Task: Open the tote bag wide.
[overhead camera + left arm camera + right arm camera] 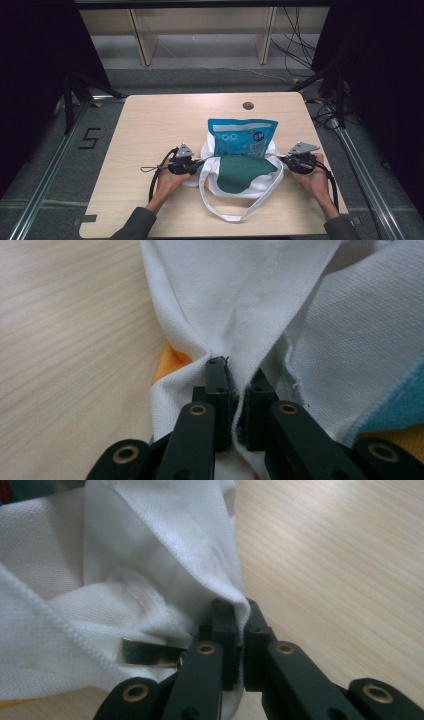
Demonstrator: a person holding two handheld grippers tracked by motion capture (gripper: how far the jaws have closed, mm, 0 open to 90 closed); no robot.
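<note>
White tote bag (240, 180) lies mid-worktop (150, 125), a blue snack pouch (242, 137) sticking out of its mouth. Left tool (235, 390) and right tool (239, 625) each pinch the rim fabric at opposite sides. Judgement: keep both pinches firm and pull evenly apart so the mouth stays wide and the pouch doesn't tip.

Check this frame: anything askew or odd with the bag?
Nothing damaged. The blue packet sticks halfway out of the white tote bag, whose strap trails loose. Left gripper and right gripper each pinch its fabric.
</note>
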